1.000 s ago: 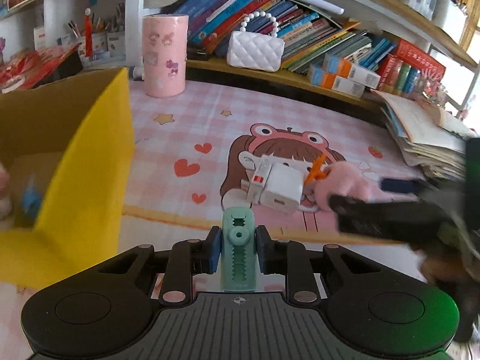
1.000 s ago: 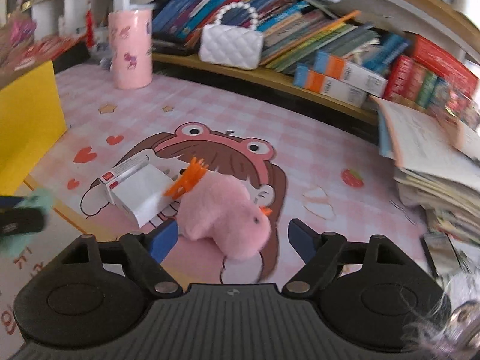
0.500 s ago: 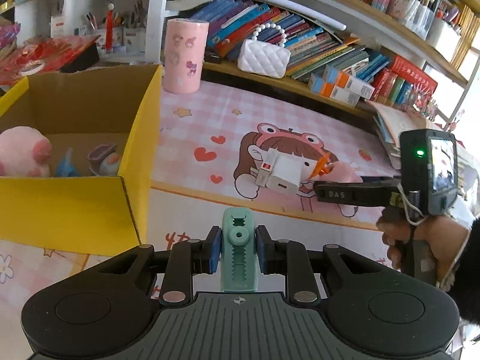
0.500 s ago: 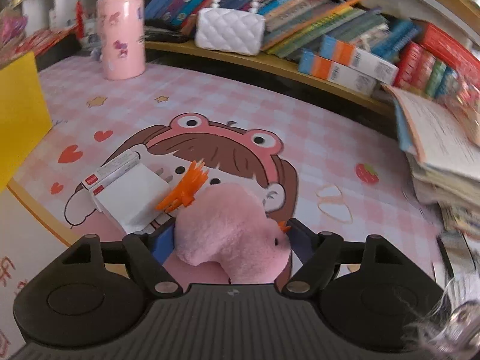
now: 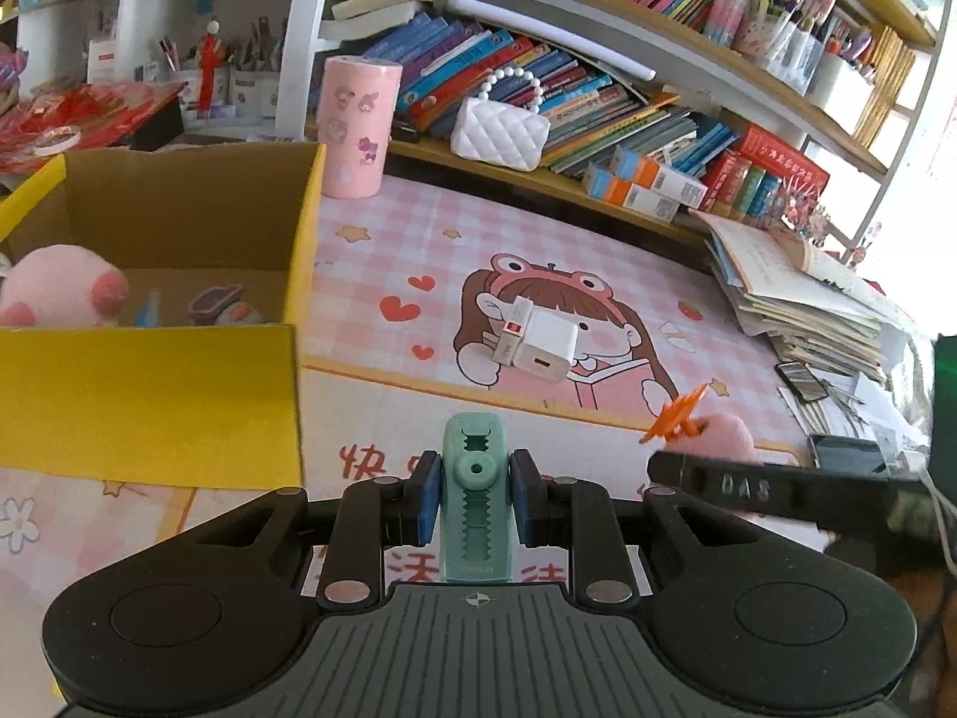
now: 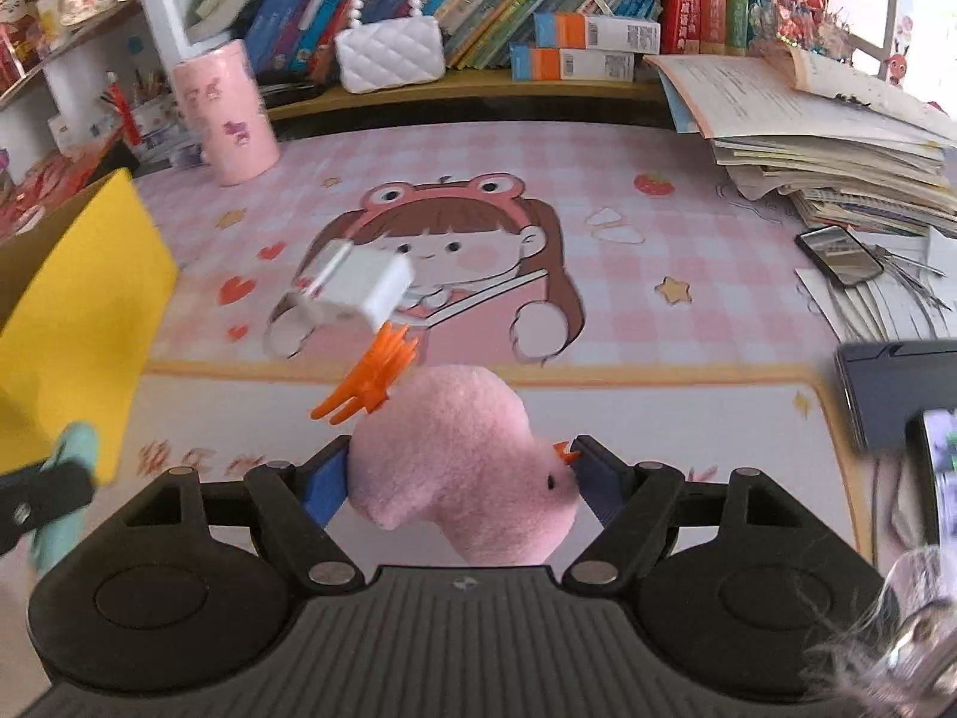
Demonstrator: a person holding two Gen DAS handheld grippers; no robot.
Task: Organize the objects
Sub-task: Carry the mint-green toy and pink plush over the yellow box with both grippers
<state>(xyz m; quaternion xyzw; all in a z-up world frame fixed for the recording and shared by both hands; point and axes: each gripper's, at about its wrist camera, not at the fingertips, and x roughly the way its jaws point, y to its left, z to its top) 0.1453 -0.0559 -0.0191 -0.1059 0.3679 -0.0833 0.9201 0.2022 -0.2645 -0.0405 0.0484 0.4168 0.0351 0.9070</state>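
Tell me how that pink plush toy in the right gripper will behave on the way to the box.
The pink plush toy looks soft: it bulges between the right gripper pads, so it probably squashes rather than slips. Likely light. Its orange crest may snag.

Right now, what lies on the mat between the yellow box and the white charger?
Nothing: in the left wrist view, only bare mat separates the yellow box and the white charger.

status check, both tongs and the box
Left tongs shut on green clip. Right tongs shut on pink plush. Yellow box open, path clear.
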